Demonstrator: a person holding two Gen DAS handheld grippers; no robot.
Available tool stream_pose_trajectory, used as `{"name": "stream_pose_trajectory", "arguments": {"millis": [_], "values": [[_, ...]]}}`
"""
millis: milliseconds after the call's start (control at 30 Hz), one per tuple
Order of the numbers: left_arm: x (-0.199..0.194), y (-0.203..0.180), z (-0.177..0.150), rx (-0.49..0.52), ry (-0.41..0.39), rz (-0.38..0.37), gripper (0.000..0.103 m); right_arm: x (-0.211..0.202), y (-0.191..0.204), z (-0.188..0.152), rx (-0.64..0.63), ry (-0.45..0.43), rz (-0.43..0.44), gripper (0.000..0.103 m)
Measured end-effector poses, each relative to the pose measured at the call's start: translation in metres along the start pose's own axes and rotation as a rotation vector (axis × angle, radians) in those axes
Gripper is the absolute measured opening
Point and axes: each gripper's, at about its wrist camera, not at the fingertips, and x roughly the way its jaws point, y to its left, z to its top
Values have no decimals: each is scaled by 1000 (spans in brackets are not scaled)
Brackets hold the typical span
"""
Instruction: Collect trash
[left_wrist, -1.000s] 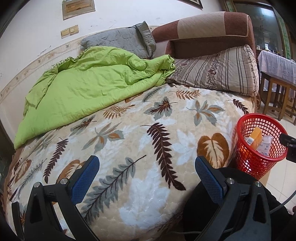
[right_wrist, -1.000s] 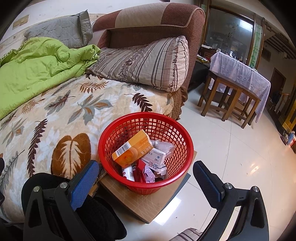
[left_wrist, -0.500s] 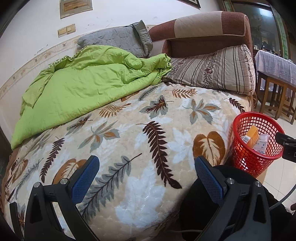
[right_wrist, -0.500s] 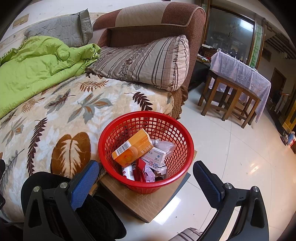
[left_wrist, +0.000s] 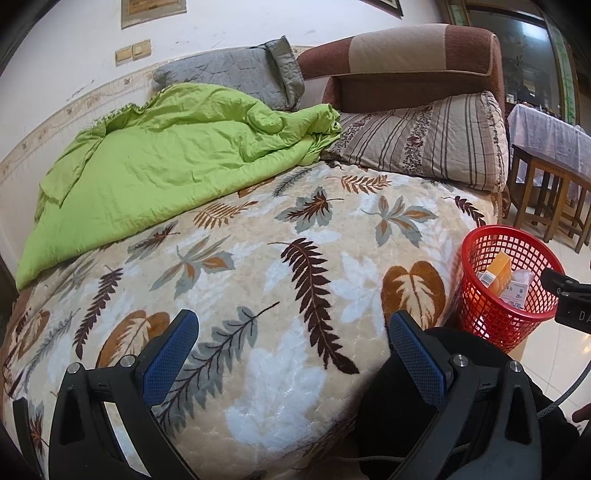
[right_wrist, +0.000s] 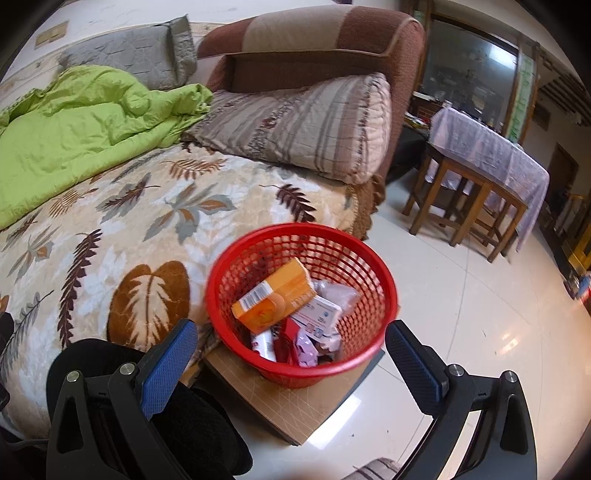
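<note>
A red mesh basket (right_wrist: 221, 291) stands on a cardboard sheet (right_wrist: 295, 410) on the floor beside the bed; it also shows at the right of the left wrist view as the red basket (left_wrist: 476, 317). Inside lie an orange box (right_wrist: 275, 299), white boxes (right_wrist: 319, 314) and several wrappers. My right gripper (right_wrist: 290, 350) hovers open just above the basket's near rim, holding nothing. My left gripper (left_wrist: 293, 347) is open over the leaf-patterned blanket (left_wrist: 258, 266), empty too.
A green quilt (left_wrist: 166, 166), a grey pillow (left_wrist: 236, 74) and a striped pillow (left_wrist: 436, 140) lie toward the brown headboard (left_wrist: 406, 59). Wooden stools and a cloth-covered table (right_wrist: 487, 155) stand on the tiled floor (right_wrist: 461, 302). A dark-clad knee (right_wrist: 110, 369) is beside the basket.
The left wrist view has drifted slightly, with the basket sliding lower right. The right gripper has edged a little nearer the basket. Both stay open and empty.
</note>
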Motion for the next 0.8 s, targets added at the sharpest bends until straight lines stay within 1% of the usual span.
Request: {"name": "stream_pose_trajectory", "arguments": {"millis": [67, 133, 233, 300, 367, 400, 433, 467, 533, 633, 667, 733, 800], "values": [[1, 7, 1, -18, 3, 22, 103, 2, 7, 10, -14, 3, 37, 103], [4, 20, 3, -52, 13, 32, 103, 3, 23, 25, -60, 6, 93, 103], [13, 51, 6, -133, 44, 46, 103, 1, 58, 47, -142, -40, 134, 103], [21, 74, 7, -180, 63, 80, 103, 3, 90, 62, -198, -55, 177, 103], [31, 104, 5, -241, 95, 148, 103, 10, 121, 73, -229, -38, 237, 103], [36, 115, 4, -260, 112, 165, 103, 14, 139, 78, -242, -18, 269, 103], [46, 134, 0, -301, 153, 195, 103, 20, 158, 83, -253, 3, 309, 103], [52, 145, -3, -324, 175, 209, 103, 27, 178, 86, -262, 14, 352, 103], [70, 178, -17, -421, 251, 274, 103, 40, 216, 88, -285, 15, 407, 103], [96, 217, -35, -535, 351, 290, 103, 68, 274, 87, -318, 31, 473, 103], [104, 228, -39, -567, 376, 295, 103, 75, 289, 87, -328, 41, 482, 103], [117, 245, -41, -597, 392, 292, 103, 91, 317, 85, -348, 59, 475, 103], [130, 259, -44, -613, 414, 309, 103, 105, 339, 85, -382, 46, 453, 103]]}}
